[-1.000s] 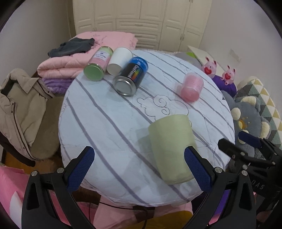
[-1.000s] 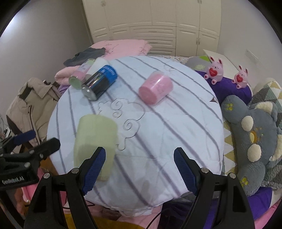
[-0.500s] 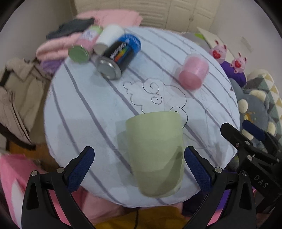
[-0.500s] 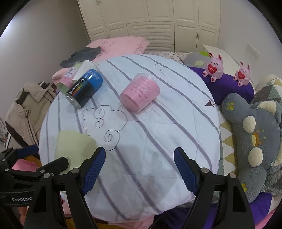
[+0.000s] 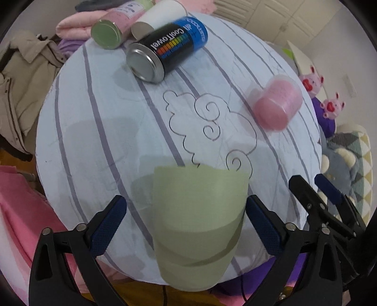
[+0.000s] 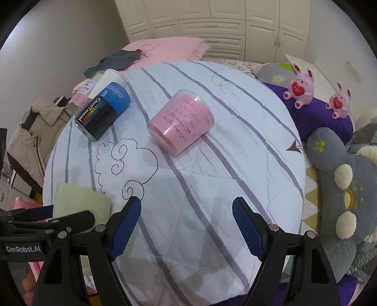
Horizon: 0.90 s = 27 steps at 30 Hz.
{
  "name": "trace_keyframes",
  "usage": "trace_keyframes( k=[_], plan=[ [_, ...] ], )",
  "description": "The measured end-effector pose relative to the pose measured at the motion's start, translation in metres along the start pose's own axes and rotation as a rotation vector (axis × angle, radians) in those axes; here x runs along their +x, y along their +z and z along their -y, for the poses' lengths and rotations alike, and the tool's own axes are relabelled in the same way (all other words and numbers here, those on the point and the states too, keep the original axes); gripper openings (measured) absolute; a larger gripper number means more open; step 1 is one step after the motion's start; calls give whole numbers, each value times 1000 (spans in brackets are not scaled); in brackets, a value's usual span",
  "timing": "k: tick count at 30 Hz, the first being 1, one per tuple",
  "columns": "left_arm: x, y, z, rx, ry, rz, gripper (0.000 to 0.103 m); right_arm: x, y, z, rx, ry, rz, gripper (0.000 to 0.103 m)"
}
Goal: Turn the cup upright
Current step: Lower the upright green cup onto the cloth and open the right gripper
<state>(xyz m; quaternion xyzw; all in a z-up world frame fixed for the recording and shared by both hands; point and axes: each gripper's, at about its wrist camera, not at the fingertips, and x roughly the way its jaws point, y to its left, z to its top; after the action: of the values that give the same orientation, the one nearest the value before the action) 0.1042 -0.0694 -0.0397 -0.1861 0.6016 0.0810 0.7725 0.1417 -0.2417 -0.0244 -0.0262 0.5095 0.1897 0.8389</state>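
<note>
A pale green cup [image 5: 198, 223] stands upside down near the front edge of the round striped table [image 5: 99, 131]. My left gripper [image 5: 186, 223] is open, with a blue pad on each side of the cup; the right pad looks at its wall, the left pad stands apart. The cup also shows in the right wrist view [image 6: 80, 207], partly behind the left gripper's fingers. My right gripper [image 6: 186, 226] is open and empty over the table's front, to the right of the green cup. A pink cup [image 6: 181, 122] lies on its side mid-table.
A black-and-blue can [image 5: 167, 51], a white paper cup [image 5: 160, 18] and a pink tube with a green cap [image 5: 113, 30] lie on their sides at the far left edge. Plush toys [image 6: 341, 188] and a purple cushion crowd the right side; a beige jacket [image 5: 21, 80] lies left.
My left gripper has moved forward and centred on the green cup, which now sits between its pads. My right gripper has drifted right, away from the green cup, toward the pink cup.
</note>
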Motion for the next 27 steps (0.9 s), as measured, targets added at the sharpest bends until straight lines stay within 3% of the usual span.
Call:
trace_keyframes(
  k=[4, 13, 17, 27],
  plan=[
    [8, 0, 6, 32, -64, -56, 81, 2, 3, 5, 0, 17, -3, 81],
    [6, -3, 11, 75, -43, -67, 81, 3, 3, 12, 33, 39, -2, 81],
    [-2, 1, 13, 97, 6, -36, 81, 1, 5, 10, 31, 42, 6, 81],
    [-21, 22, 23, 151, 1, 99, 80, -7, 12, 6, 38, 28, 34, 81]
  ],
)
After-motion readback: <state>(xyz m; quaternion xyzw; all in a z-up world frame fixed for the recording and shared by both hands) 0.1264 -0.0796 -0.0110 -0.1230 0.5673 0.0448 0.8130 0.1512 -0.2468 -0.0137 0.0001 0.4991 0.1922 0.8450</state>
